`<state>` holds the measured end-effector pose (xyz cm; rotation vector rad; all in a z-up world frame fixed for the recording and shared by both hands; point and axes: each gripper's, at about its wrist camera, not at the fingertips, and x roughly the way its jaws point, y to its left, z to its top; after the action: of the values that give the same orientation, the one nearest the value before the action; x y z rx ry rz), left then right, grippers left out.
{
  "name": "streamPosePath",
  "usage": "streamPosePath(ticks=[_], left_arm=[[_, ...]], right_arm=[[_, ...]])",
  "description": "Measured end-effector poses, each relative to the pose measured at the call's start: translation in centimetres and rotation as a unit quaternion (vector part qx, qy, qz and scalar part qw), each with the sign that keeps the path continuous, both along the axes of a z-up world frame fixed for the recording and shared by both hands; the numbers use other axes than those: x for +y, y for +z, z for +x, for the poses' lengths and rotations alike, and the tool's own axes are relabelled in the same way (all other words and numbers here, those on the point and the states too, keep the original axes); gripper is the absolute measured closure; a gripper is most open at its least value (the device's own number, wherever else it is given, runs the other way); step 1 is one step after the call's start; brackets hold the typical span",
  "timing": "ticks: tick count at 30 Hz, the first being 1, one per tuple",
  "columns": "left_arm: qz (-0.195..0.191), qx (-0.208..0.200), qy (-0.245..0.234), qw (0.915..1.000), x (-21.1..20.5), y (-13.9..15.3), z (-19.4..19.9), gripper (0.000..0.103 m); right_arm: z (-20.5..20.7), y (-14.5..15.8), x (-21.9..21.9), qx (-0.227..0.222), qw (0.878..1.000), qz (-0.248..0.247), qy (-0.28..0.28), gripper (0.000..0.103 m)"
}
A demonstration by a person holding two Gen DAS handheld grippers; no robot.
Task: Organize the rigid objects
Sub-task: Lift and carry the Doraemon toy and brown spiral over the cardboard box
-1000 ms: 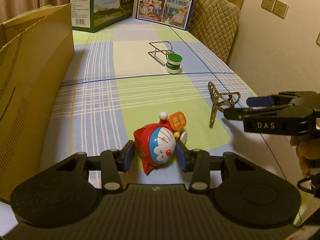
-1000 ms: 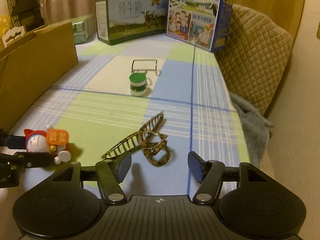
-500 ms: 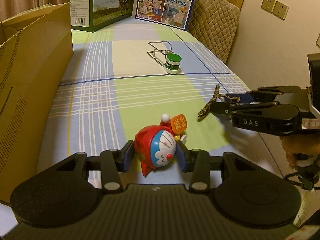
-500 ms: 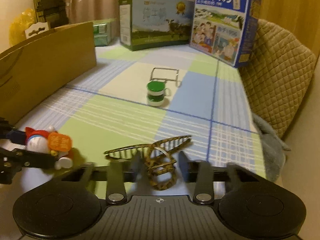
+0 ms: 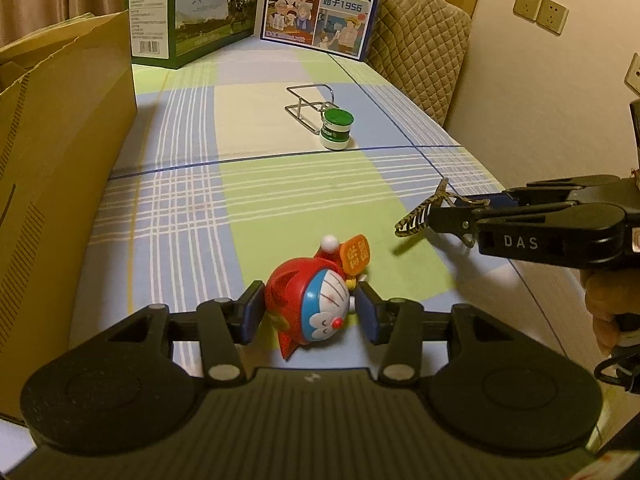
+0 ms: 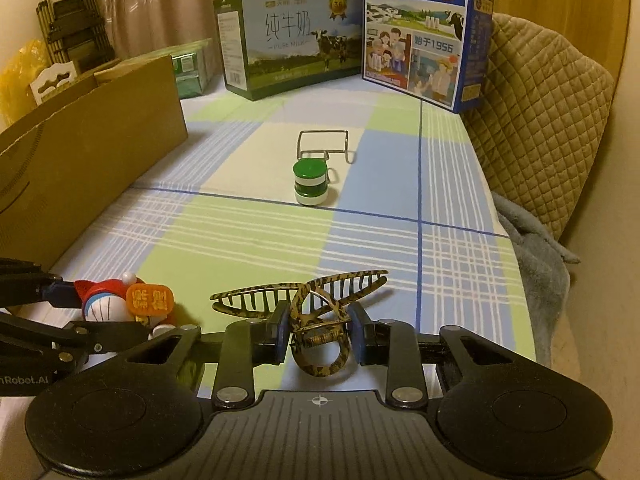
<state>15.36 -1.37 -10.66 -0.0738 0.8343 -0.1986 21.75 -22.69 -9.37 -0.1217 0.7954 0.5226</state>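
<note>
Holding two pieces: our left tongs (image 5: 308, 312) pinch the toy (image 5: 316, 304), right tongs (image 6: 320, 332) pinch the clip (image 6: 316, 312); jar (image 6: 310, 182) and wire stand (image 6: 324, 144) remain, box (image 6: 80, 152) probably the target.

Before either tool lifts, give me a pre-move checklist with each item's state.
1. Left tool pads on both sides of the Doraemon figurine: ok.
2. Right tool shut on the leopard-print hair claw: ok.
3. Figurine off the checked tablecloth: cannot tell.
4. Tools apart from each other: ok.
5. Cardboard box open on top: ok.
</note>
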Motion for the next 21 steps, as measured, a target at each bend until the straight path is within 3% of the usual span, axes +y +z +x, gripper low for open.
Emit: streamPosePath(ticks=[10,21], left_arm=[[0.011,-0.006,-0.010,0.9999,-0.3,1.2,-0.9,0.064],[0.006,-0.025,-0.015,0.9996,-0.2,5.1,-3.5,0.064]], right_arm=[[-1.2,1.0,-0.6,-0.003,1.000,0.004,-0.028,0.076],[-3.7,4.4,-0.8,-0.021,0.998,0.019,-0.063,0.076]])
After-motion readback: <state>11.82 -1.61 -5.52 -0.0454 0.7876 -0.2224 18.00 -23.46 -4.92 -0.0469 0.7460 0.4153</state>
